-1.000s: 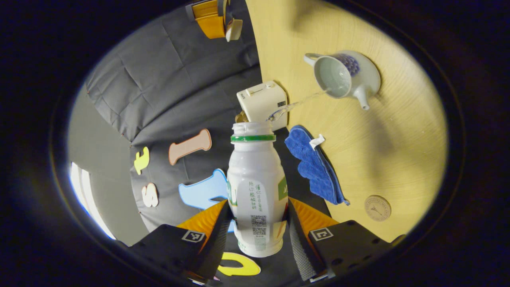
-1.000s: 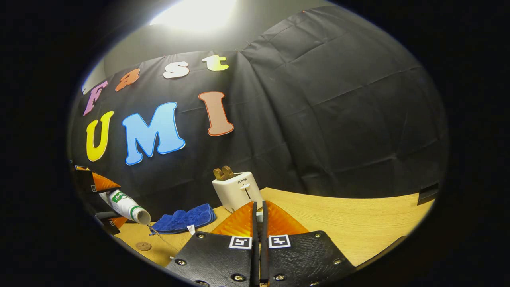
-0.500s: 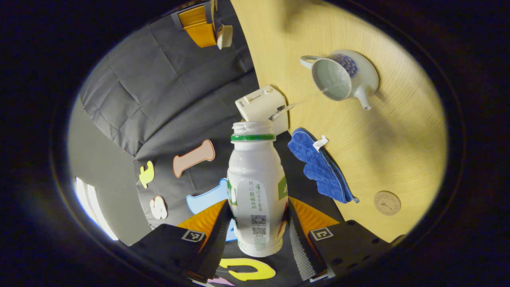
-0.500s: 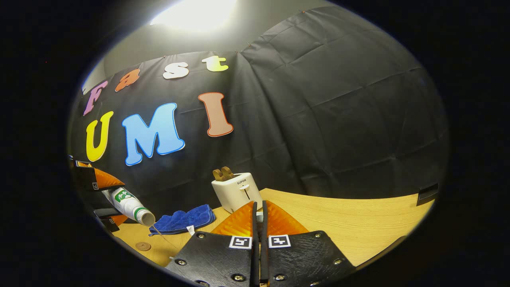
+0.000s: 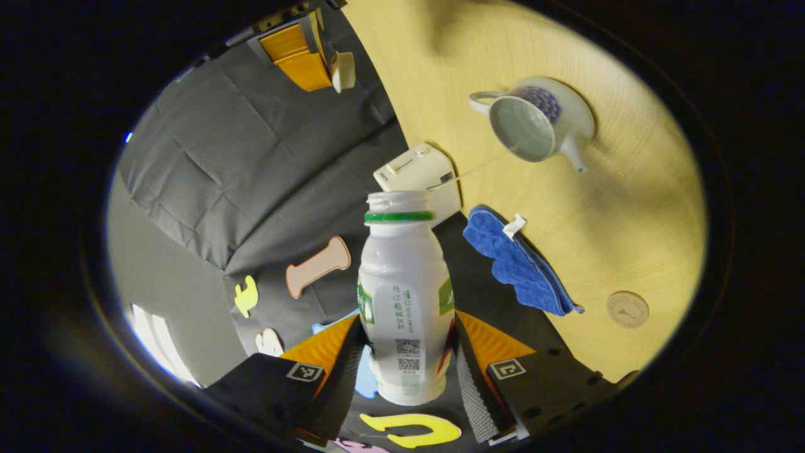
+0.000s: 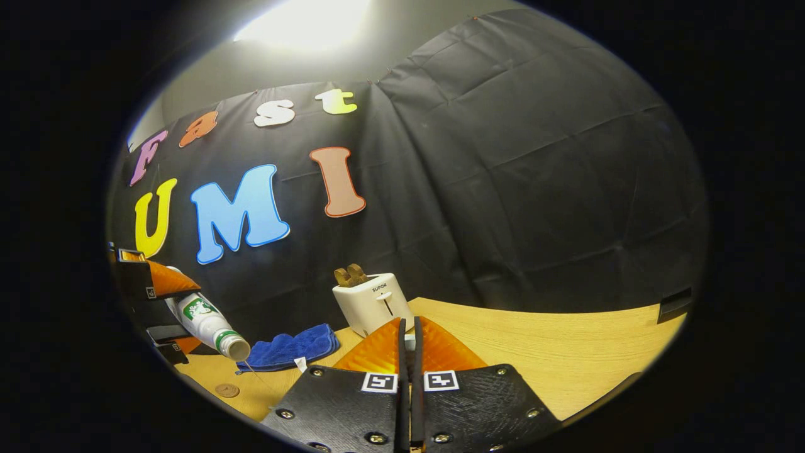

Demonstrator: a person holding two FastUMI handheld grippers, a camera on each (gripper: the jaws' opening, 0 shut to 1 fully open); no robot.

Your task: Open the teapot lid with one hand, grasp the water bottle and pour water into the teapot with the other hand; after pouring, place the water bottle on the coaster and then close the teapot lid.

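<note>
The left gripper (image 5: 409, 352) pinches the bottle (image 5: 405, 302) with both jaws and holds it tilted; a thin thread of water runs from its mouth toward the open pot (image 5: 534, 123), which stands on the surface (image 5: 629, 207) at 1 o'clock in the left gripper view. The right gripper (image 6: 409, 343) has its jaws pressed together, probably on the lid (image 5: 343, 69), though the knob is hard to see between them. I judge the pouring is the step in hand. To do it well, keep the bottle mouth in line with the pot opening and change the tilt slowly, so the thread does not fall on the surface. The coaster (image 5: 627, 309) lies at 4 o'clock, near the cloth (image 5: 516, 264).
</note>
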